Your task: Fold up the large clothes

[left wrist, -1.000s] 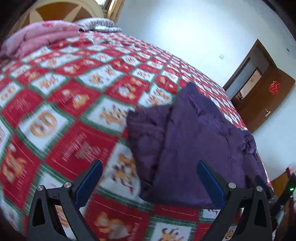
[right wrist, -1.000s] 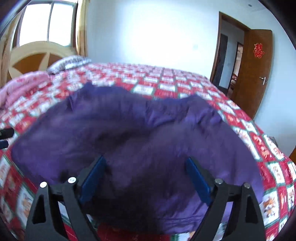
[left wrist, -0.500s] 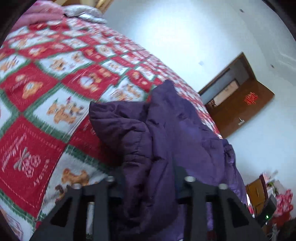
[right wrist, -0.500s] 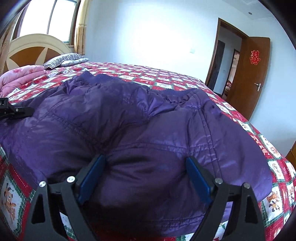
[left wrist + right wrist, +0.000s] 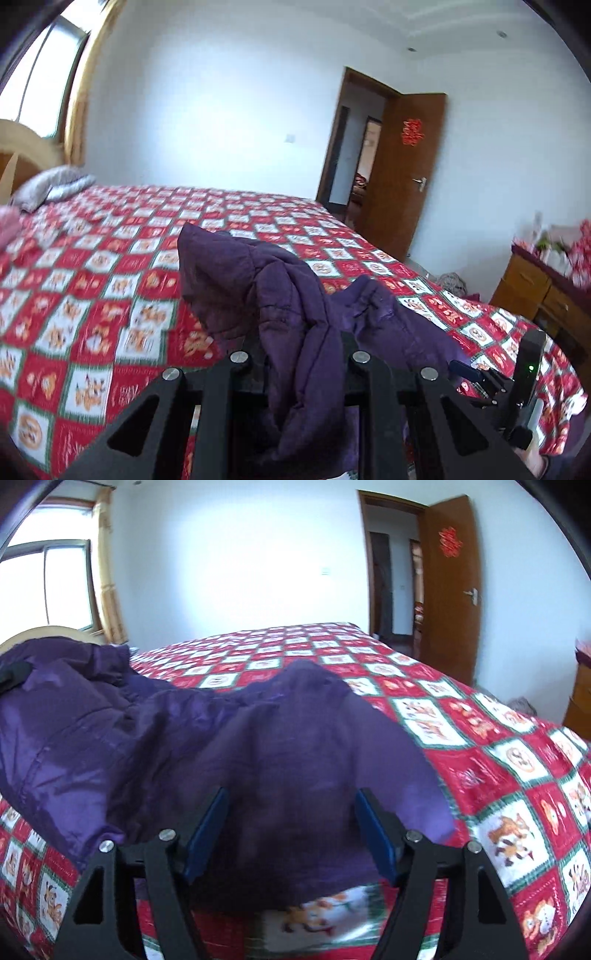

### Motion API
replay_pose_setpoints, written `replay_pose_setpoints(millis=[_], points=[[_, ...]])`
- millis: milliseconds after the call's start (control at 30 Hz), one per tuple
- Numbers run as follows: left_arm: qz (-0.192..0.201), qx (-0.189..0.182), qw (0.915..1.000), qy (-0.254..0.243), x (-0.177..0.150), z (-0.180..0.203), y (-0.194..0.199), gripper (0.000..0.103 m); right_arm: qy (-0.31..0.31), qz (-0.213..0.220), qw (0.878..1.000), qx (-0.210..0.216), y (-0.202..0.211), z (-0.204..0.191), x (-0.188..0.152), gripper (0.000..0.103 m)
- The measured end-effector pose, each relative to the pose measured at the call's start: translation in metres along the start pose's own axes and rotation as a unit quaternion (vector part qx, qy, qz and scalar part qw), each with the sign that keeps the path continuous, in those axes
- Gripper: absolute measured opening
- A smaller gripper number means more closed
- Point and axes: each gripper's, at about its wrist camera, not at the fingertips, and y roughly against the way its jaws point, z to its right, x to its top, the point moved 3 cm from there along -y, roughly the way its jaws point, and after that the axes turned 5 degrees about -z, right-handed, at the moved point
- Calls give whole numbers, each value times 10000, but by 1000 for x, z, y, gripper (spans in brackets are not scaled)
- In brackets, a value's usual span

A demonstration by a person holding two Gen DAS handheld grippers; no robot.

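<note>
My left gripper (image 5: 301,354) is clamped tight on a bunched fold of the purple jacket (image 5: 288,295) — fabric pinched between the jaws and raised off the bedspread (image 5: 110,288). My right gripper (image 5: 291,830) stands spread wide, its blue pads (image 5: 207,834) on either side of a hump of jacket, squeezing nothing. The jacket sprawls across the bedspread's near edge — far from the pillow (image 5: 51,186). Beyond the bedspread, the door (image 5: 448,587) stands open.

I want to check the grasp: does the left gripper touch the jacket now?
Touching. In the left wrist view the left gripper is shut on the jacket; purple cloth is pinched between its fingers.
</note>
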Motion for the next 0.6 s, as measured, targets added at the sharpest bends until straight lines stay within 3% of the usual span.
replay_pose_setpoints(millis=[100, 200, 367, 600], points=[[36, -137, 9978, -643, 8, 32, -3, 21, -224, -53, 9997, -114, -2, 20, -3, 74], [14, -352, 9901, -1362, 13, 69, -18, 21, -411, -32, 9990, -184, 1, 37, -5, 74], [-238, -845, 9692, -2303, 7, 127, -52, 21, -740, 0, 9968, -306, 8, 61, -10, 74], [-619, -1716, 9388, -2923, -24, 176, -91, 22, -1156, -128, 9924, -402, 11, 101, -21, 74]])
